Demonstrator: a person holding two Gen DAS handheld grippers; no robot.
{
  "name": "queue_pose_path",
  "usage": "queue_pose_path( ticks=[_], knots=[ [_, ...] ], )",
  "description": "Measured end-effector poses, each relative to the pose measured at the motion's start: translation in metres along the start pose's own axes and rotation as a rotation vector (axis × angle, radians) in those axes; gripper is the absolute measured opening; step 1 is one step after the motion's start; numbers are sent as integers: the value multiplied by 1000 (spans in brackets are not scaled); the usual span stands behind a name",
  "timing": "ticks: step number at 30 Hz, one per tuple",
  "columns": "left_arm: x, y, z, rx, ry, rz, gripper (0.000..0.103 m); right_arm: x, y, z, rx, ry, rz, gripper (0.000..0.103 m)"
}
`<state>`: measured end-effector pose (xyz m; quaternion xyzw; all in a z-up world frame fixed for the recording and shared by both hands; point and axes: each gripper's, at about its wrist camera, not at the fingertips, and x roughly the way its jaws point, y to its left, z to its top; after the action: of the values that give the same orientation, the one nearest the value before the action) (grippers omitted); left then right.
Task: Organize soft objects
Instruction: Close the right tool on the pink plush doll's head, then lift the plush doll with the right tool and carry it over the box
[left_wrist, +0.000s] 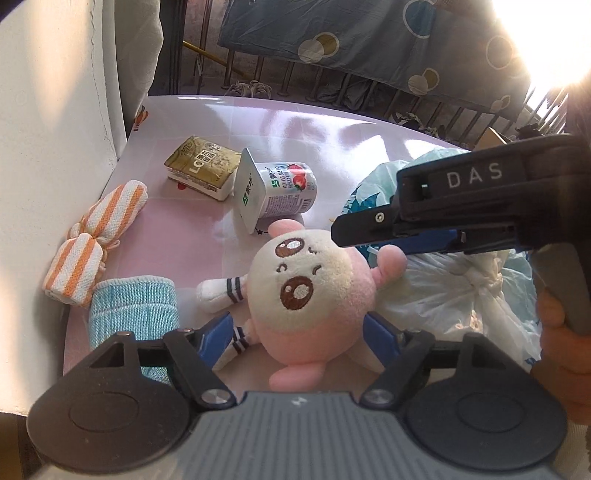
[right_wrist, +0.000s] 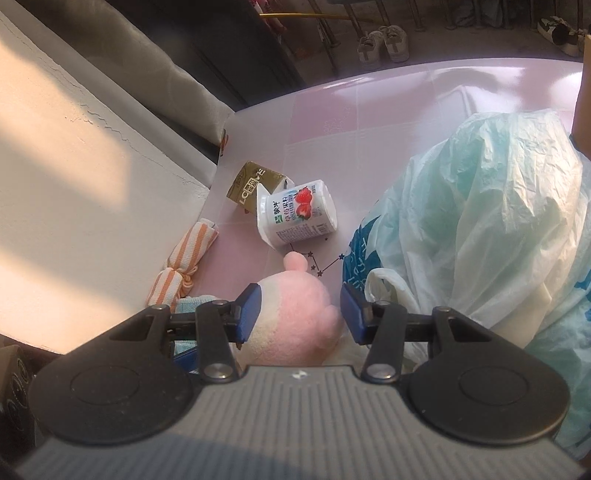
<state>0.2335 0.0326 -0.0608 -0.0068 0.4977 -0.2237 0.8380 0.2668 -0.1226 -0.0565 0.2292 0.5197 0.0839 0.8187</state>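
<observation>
Here: two handheld grippers over one plush toy on a glossy pink tiled table.

The left gripper (left_wrist: 299, 332) stood spread wide, its blue pads flanking the plush toy (left_wrist: 314, 291) without visibly pressing it. The right gripper (right_wrist: 297, 314) was partly spread, its left pad (right_wrist: 249, 314) against the toy's round head and its right pad clear; seen from the left wrist, its black body read "DAS". The toy was soft, pink and cream, with an embroidered face and striped limbs. Ahead lay a tipped strawberry yogurt cup (left_wrist: 277, 192) and a gold foil carton (left_wrist: 203, 166) marked "LC". To the left were an orange-striped rolled cloth (left_wrist: 92, 240) and a teal woven roll (left_wrist: 133, 310); to the right, a crinkled plastic bag (right_wrist: 480, 221).
</observation>
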Motion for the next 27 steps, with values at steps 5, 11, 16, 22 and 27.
queue_pose_path(
  ticks=[5, 11, 16, 22, 27],
  knots=[
    [16, 2, 5, -36, 27, -26, 80, 19, 3, 2, -7, 42, 8, 53],
    [26, 2, 6, -91, 32, -2, 81, 30, -2, 4, 40, 73, 71, 56],
    [18, -3, 8, -96, 16, 24, 79, 28, -2, 2, 67, 77, 116, 54],
    [-12, -17, 8, -74, -28, 76, 79, 8, 4, -2, 77, 59, 173, 53],
    [-45, -37, 7, -51, -69, 116, 79, -23, 11, -9, 69, 25, 228, 53]
  ],
)
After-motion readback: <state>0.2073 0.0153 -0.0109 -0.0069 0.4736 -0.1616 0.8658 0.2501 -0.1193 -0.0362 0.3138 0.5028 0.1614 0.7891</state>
